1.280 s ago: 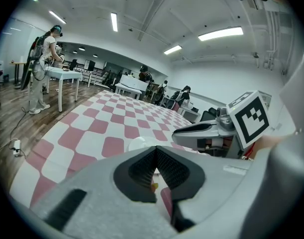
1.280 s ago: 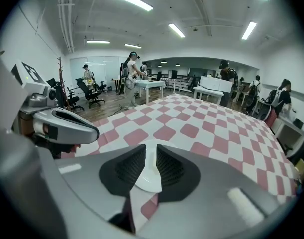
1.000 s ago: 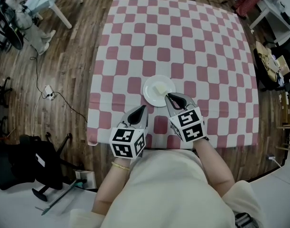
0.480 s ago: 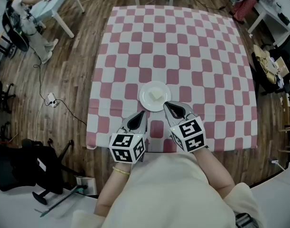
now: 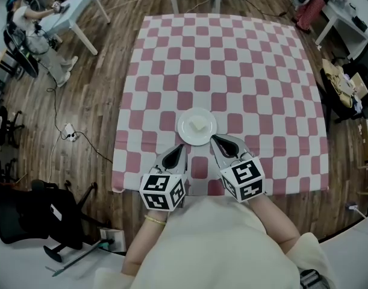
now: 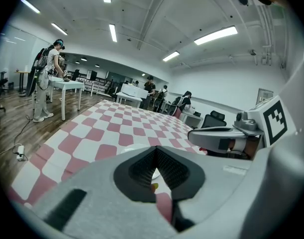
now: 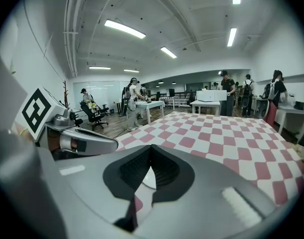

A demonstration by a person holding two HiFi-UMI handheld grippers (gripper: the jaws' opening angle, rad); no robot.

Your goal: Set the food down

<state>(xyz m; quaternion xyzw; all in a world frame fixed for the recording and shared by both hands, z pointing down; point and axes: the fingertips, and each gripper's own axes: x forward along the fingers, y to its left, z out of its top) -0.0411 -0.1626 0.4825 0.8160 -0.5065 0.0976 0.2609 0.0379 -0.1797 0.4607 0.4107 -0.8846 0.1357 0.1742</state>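
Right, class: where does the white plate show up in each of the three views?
Head view: white plate at centre, near the cloth's front edge.
Left gripper view: a pale sliver just above the jaw tips.
Right gripper view: a white patch in the gap below the jaw tips.
Shared landmark: the red-and-white checked tablecloth.

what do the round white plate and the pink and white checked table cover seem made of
Round white plate: smooth, plain white, probably ceramic or plastic. Pink and white checked table cover: matte, drapes over the edges, so likely cloth or soft vinyl.
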